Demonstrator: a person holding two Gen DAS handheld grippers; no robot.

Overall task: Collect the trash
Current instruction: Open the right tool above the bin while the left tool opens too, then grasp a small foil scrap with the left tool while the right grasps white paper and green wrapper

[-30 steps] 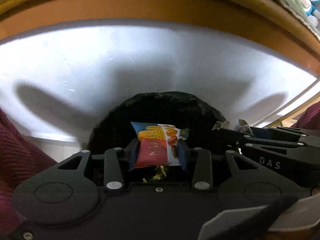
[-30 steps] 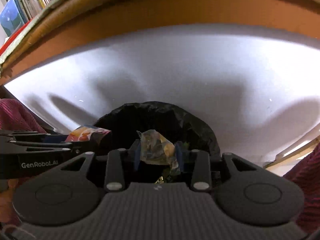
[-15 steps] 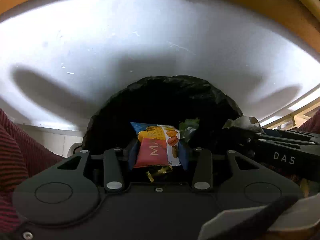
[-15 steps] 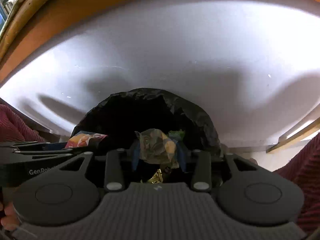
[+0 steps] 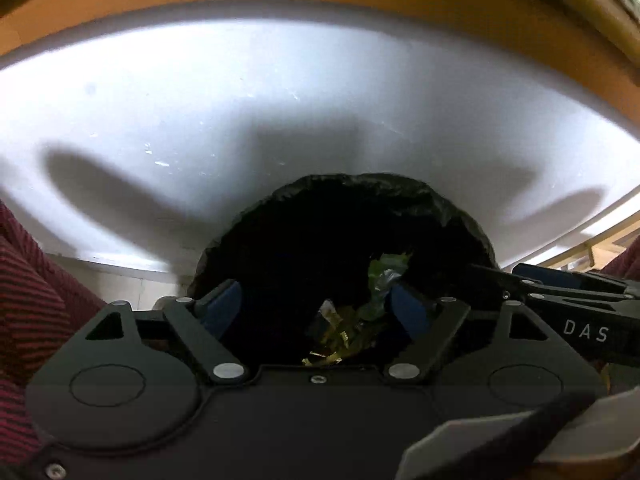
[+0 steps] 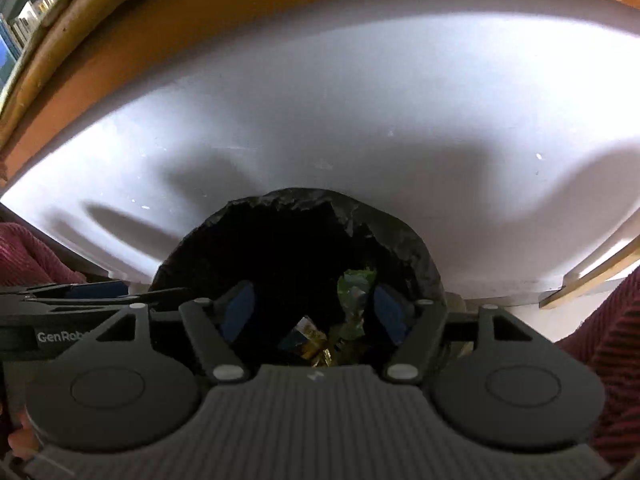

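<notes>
my left tongs [image 5: 318, 300] hung over the mouth of the bin [image 5: 460, 216], spread wide, with nothing between the blue pads [image 5: 224, 302]. my right tongs [image 6: 316, 306] did the same, wide apart and bare, right above the same opening. the bin [image 6: 400, 232] was lined with a black bag, crinkled at the rim, and its inside was mostly too dark to read.

down in the bin lay the trash [image 5: 380, 280]: a crumpled green and silver wrapper, and below it some gold foil bits close to my left tongs' body. from the right camera the same trash [image 6: 354, 284] showed just beside the right-hand pad [image 6: 390, 316], with a small blue and gold wrapper lying lower, near the middle of the gap. i could not tell how deep any of it sat.

the two tongs were side by side and close. from the left camera the right tongs [image 5: 560, 292] reached in from the right edge, its tip at the bin's rim; from the right camera the left tongs [image 6: 100, 296] came in from the left edge the same way.

behind the bin was a white surface [image 5: 280, 100] with soft shadows on it, and an orange-brown band [image 6: 320, 0] ran above that. my dark red striped sleeves [image 5: 28, 320] showed at the sides of both views.
</notes>
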